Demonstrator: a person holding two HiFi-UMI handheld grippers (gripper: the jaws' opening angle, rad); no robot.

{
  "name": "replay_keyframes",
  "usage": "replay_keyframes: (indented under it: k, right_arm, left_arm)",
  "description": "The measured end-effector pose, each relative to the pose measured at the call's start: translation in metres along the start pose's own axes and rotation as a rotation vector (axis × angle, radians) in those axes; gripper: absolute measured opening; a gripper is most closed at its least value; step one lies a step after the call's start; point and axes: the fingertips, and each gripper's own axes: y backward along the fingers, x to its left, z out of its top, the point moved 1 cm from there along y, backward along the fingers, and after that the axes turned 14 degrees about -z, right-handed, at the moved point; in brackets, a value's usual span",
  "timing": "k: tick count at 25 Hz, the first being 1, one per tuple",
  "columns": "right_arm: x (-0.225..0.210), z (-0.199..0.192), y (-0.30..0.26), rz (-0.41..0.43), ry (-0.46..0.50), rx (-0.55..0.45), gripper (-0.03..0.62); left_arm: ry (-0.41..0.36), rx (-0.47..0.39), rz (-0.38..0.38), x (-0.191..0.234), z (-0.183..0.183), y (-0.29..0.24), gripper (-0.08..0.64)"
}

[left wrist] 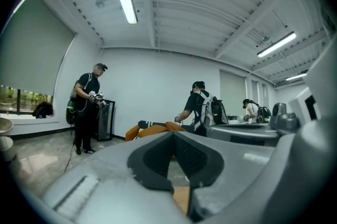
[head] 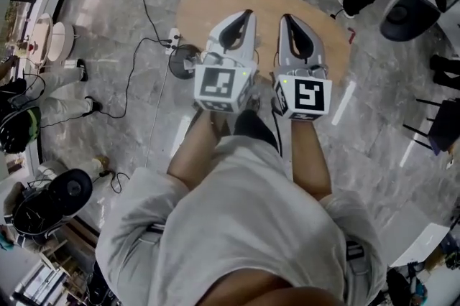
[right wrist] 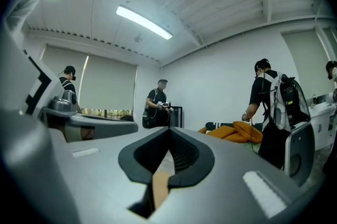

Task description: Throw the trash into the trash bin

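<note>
Grey marbled floor (head: 388,154) fills most of the head view. The person's pale grey shirt (head: 237,225) takes the lower centre, with bare forearms reaching up the frame. Oval wooden tabletop (head: 208,3) sits at upper centre. Over it the left claw (head: 249,12) and right claw (head: 285,16) lie side by side, near but not touching, both pointing toward the top of the frame. Each claw is pinched together at the tips, a leaf-shaped gap behind them and nothing gripped. The gripper views agree and show wood through the gap. Marker cubes at the rear: left cube (head: 218,84), right cube (head: 307,96). Orange cushions (right wrist: 234,131) lie mid-right in the right gripper view. Trash and trash bin: cannot tell where, in any view.
</note>
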Motion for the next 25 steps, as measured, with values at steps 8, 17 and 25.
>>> replay_keyframes:
  k: [8,17,25]
  right_arm:
    - [0.008,-0.078,0.012,0.049,-0.057,0.111,0.008]
    - [0.111,-0.133,-0.011,0.042,-0.029,0.250,0.008]
    - [0.149,-0.205,0.024,-0.073,-0.015,0.367,0.008]
  left_arm:
    - [0.031,0.127,0.136,0.014,-0.056,0.054,0.018]
    - [0.145,0.192,0.110,0.090,-0.112,0.111,0.018]
    - [0.184,0.278,-0.033,0.108,-0.187,0.144,0.018]
